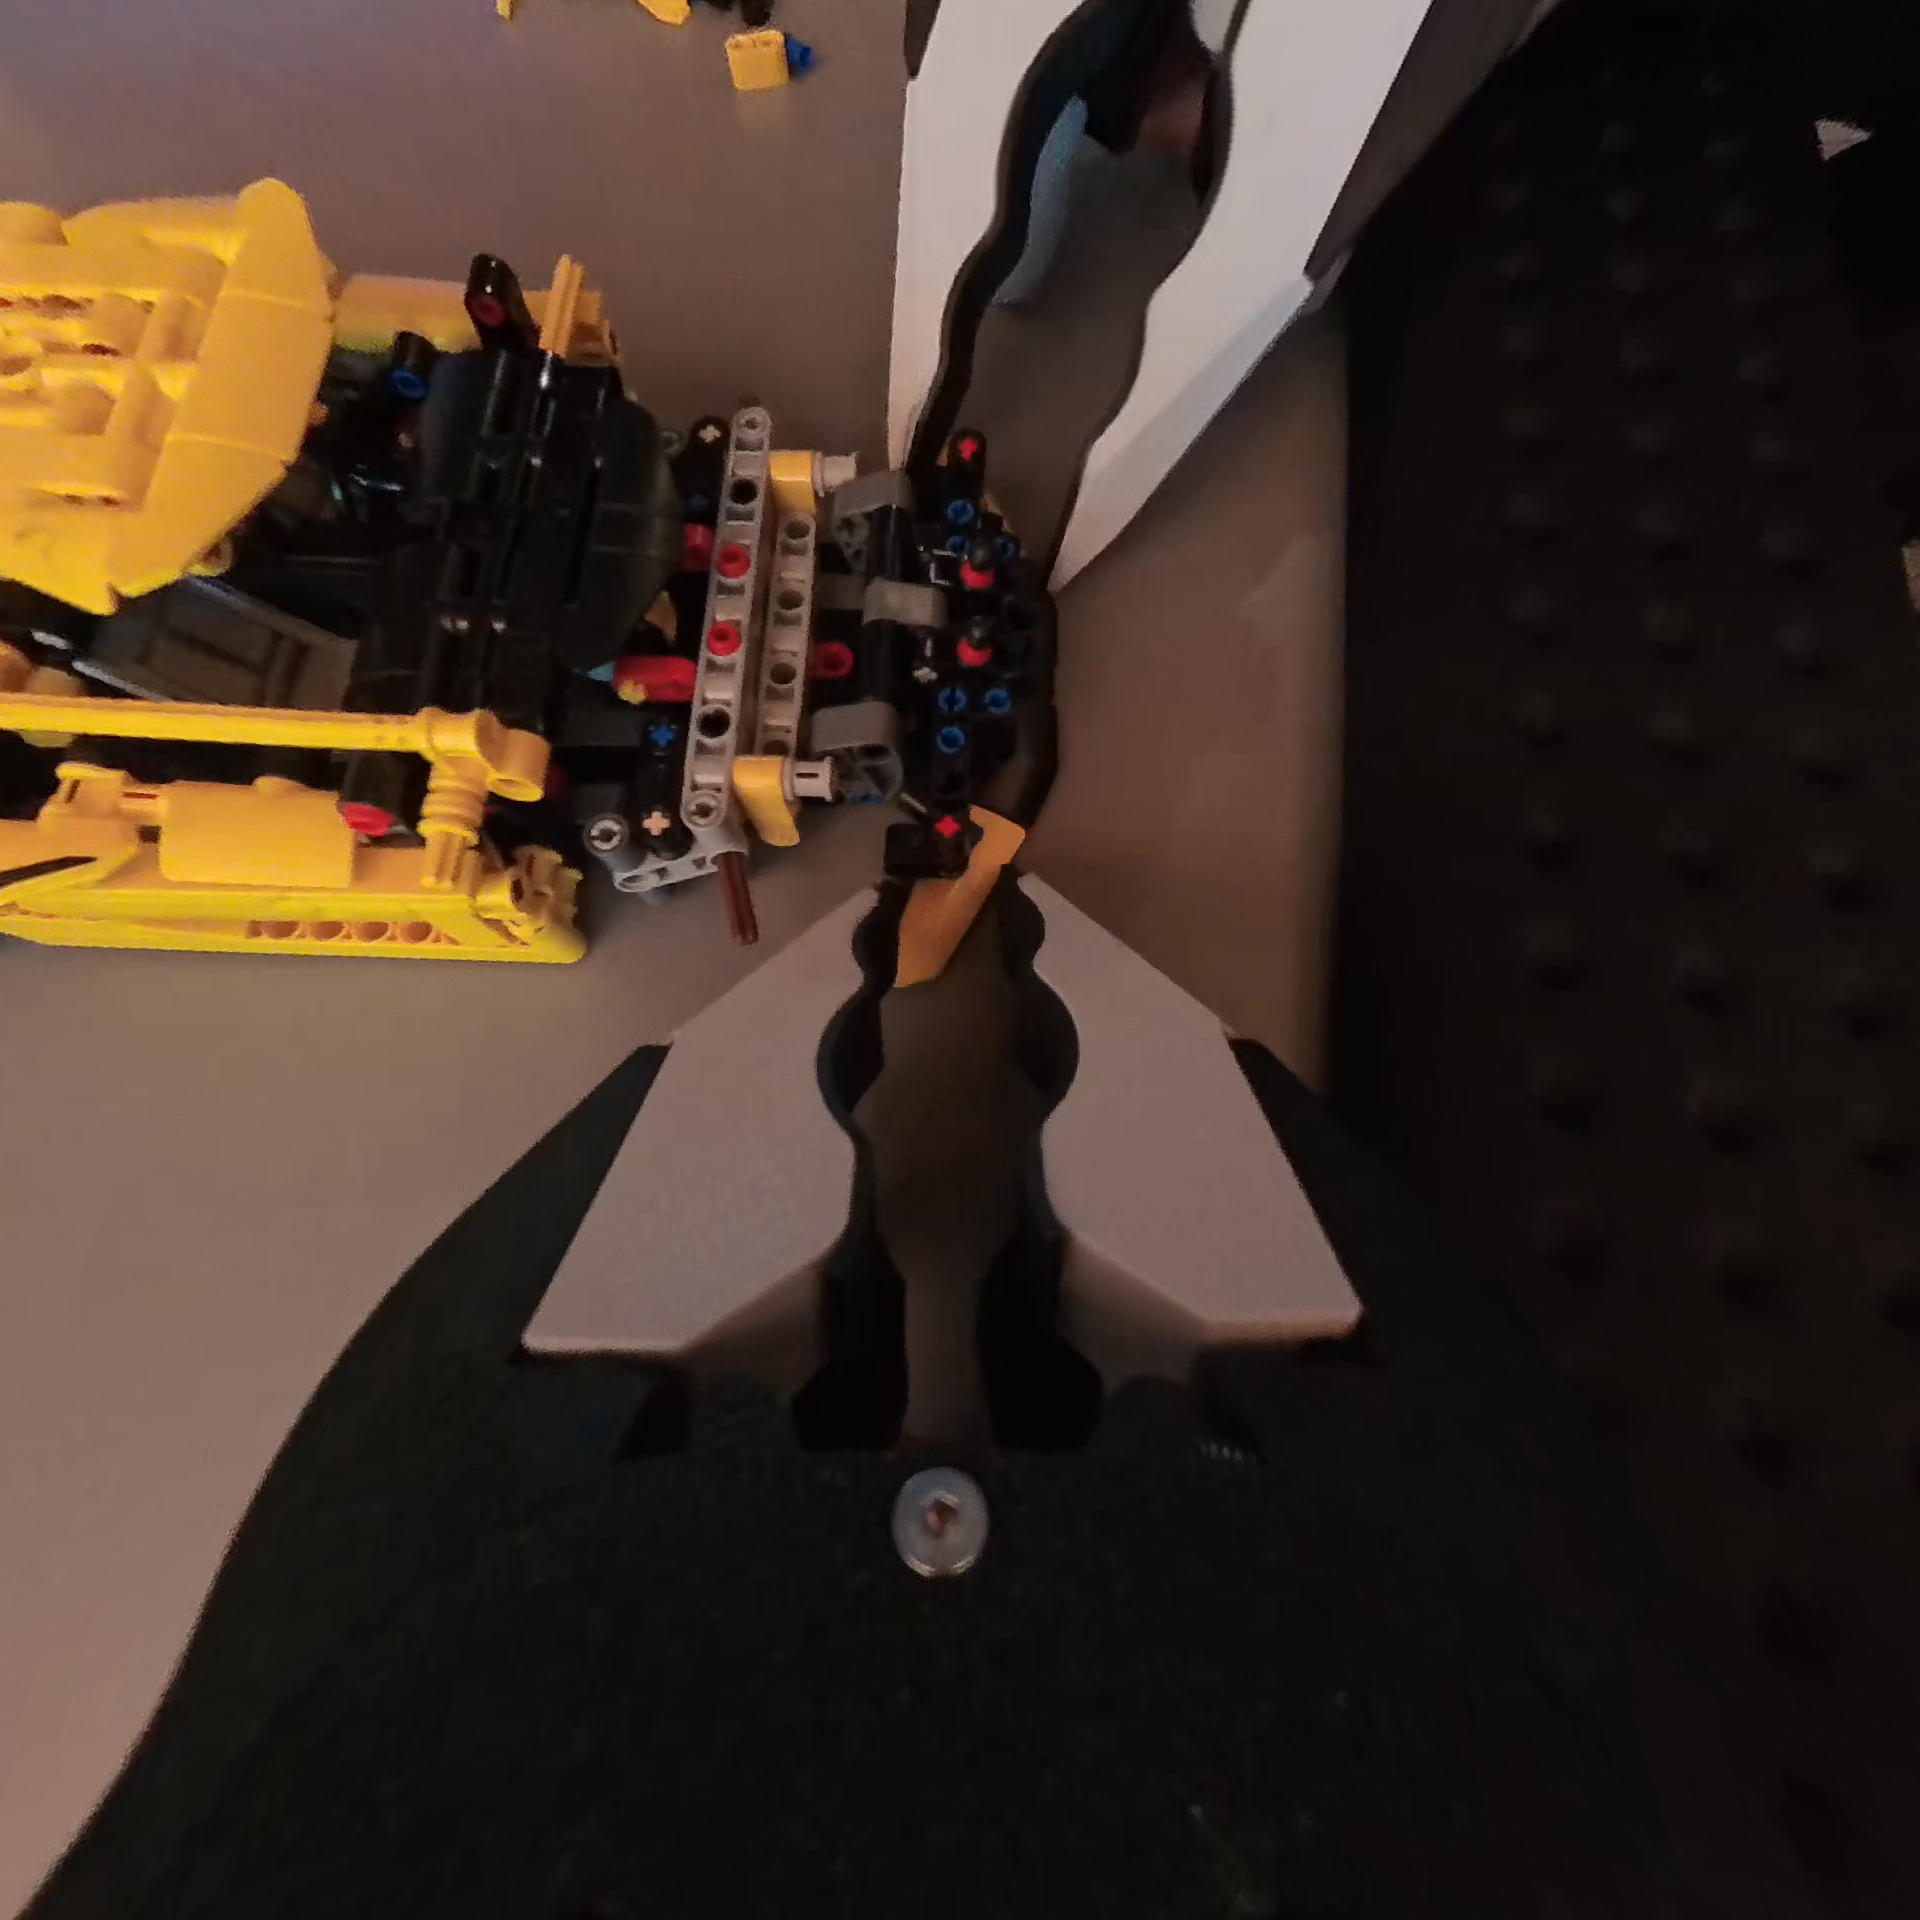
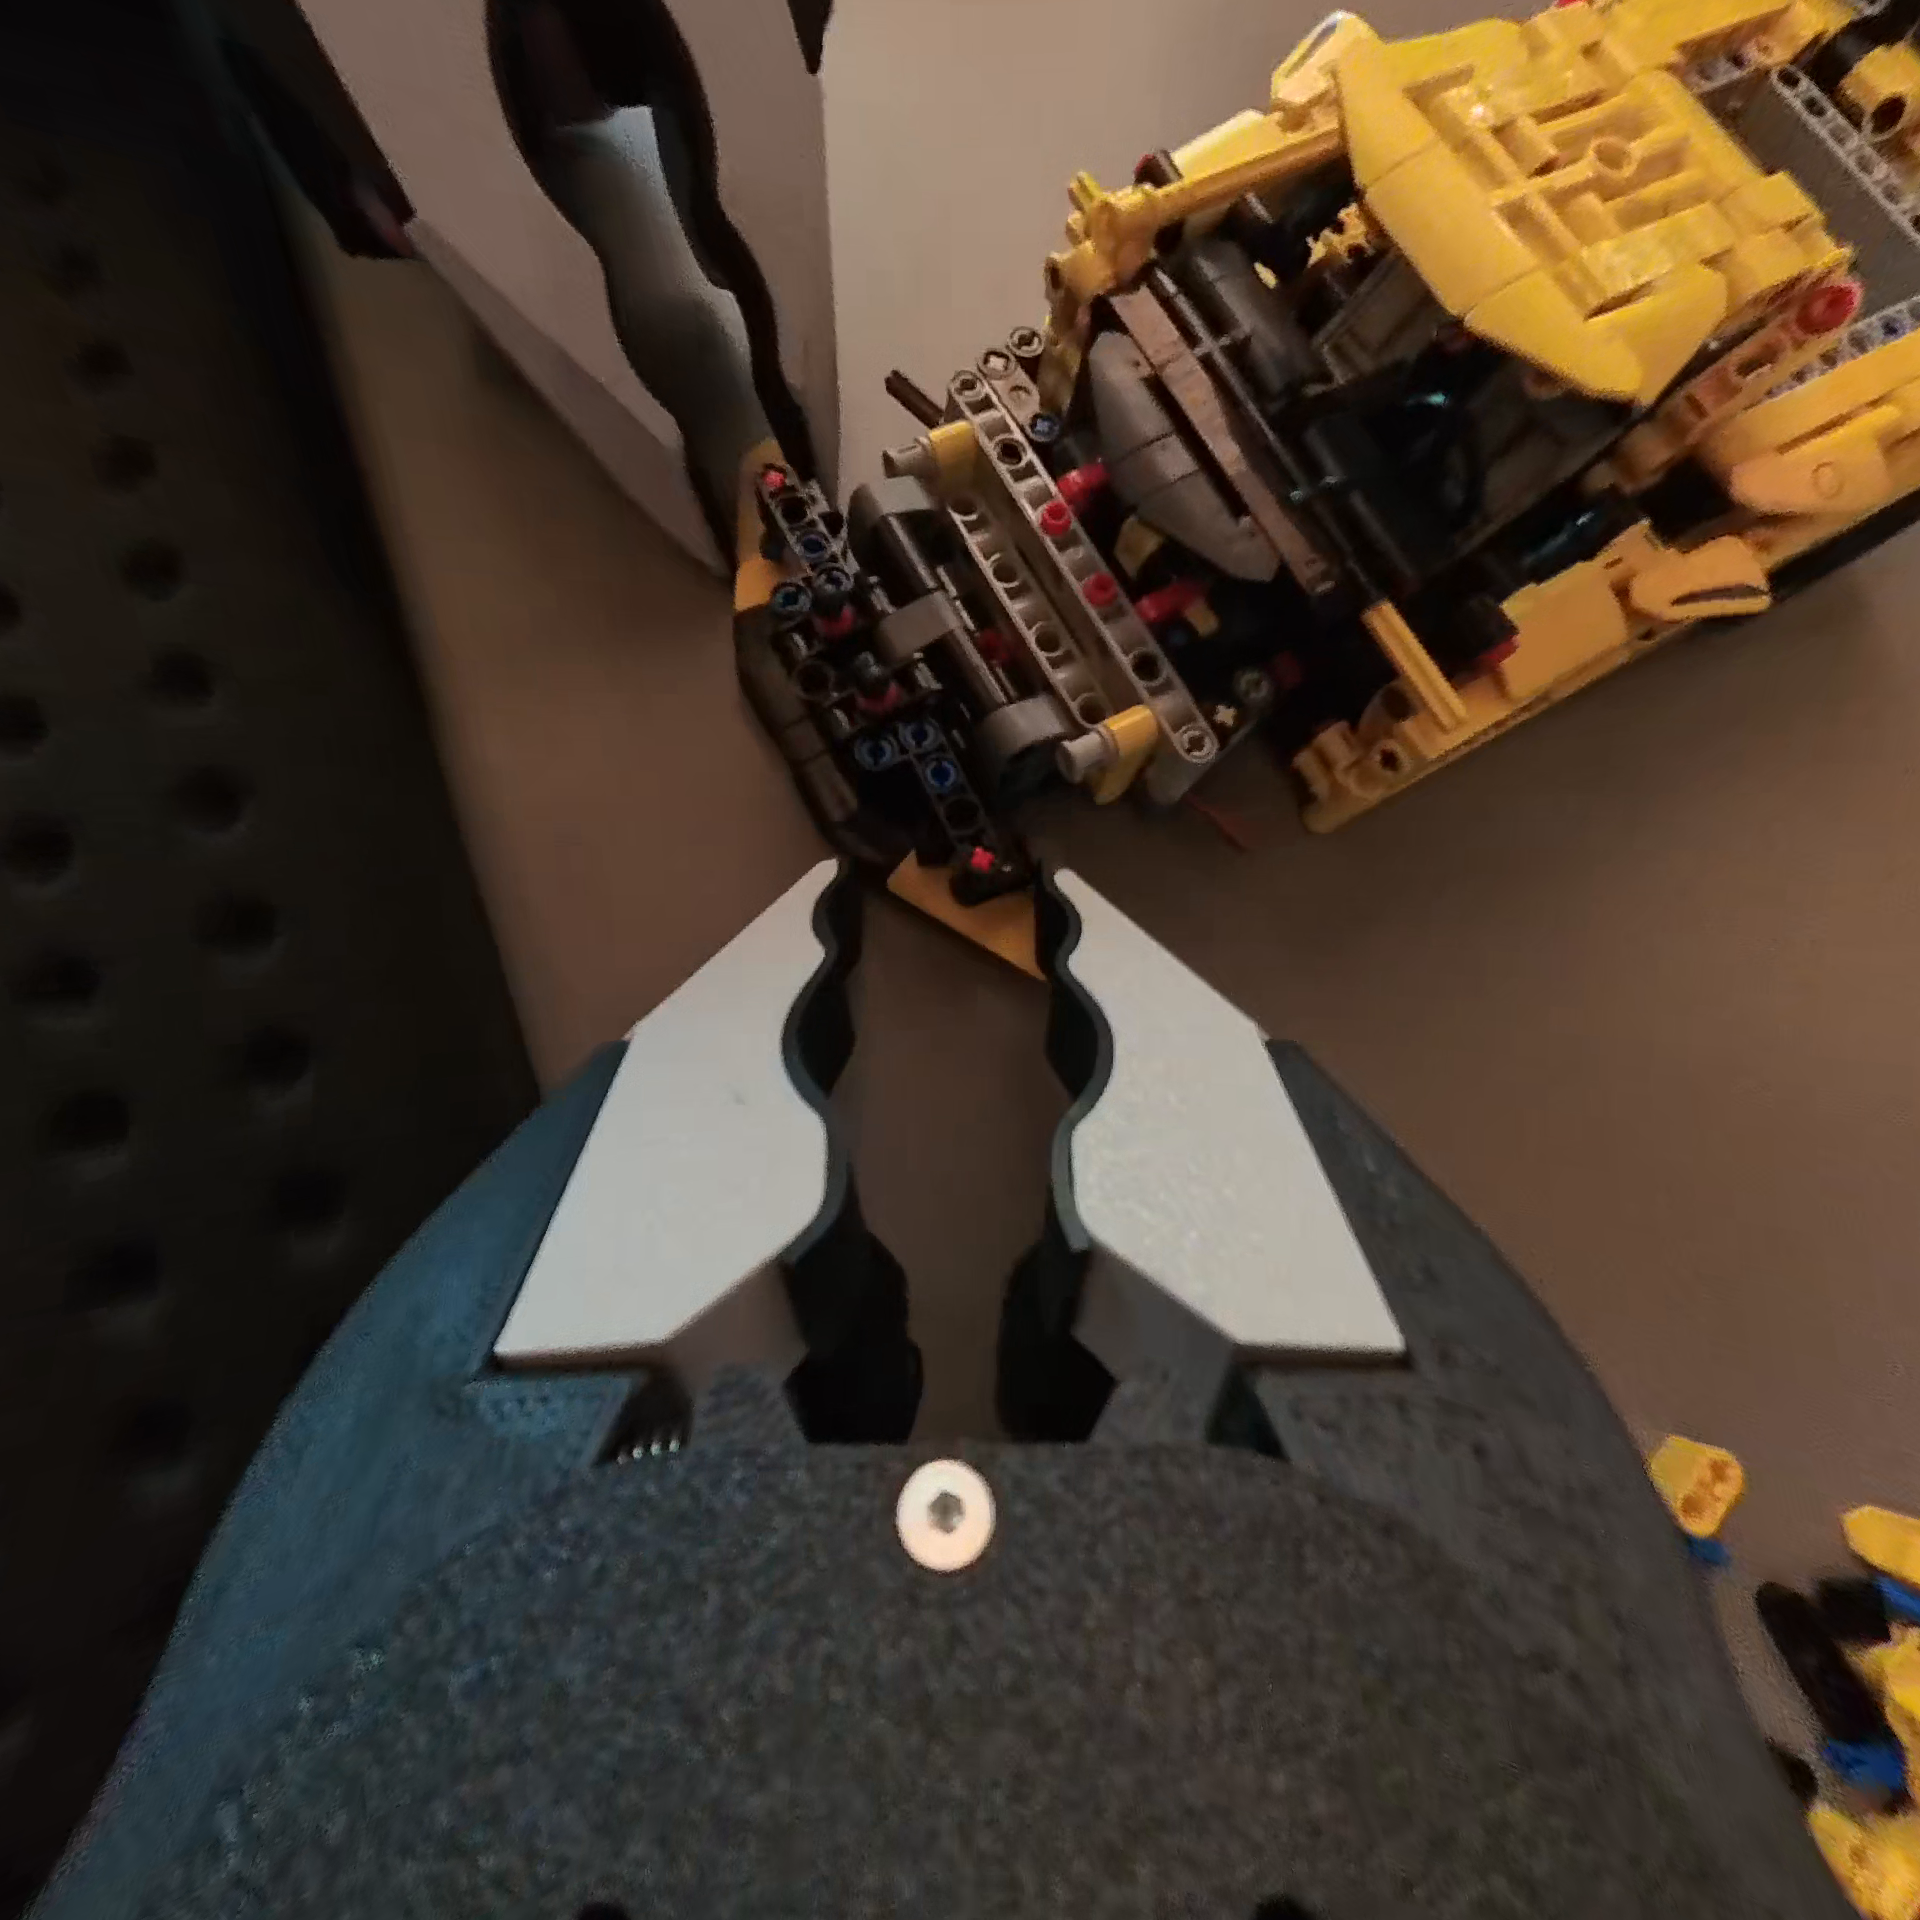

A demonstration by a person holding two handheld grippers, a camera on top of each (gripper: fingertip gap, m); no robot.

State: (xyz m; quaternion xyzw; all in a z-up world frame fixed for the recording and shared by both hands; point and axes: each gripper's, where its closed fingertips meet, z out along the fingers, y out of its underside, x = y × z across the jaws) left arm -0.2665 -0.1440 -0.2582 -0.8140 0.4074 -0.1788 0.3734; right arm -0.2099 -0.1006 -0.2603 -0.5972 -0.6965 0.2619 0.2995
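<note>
A yellow and black toy construction vehicle of pin-and-beam bricks lies on the grey table; it also shows in the right wrist view. At its near end sits a black module with blue and red pins and a yellow panel, also seen in the right wrist view. My left gripper is shut on one end of the module, on the yellow panel. My right gripper is shut on the opposite end. Each gripper shows across from the other: the right one, the left one.
A black mat with rows of dimples lies beside the module, also in the right wrist view. Loose yellow, black and blue bricks lie at the far table side and near my right gripper. The grippers' ends are close to 8 cm from one another.
</note>
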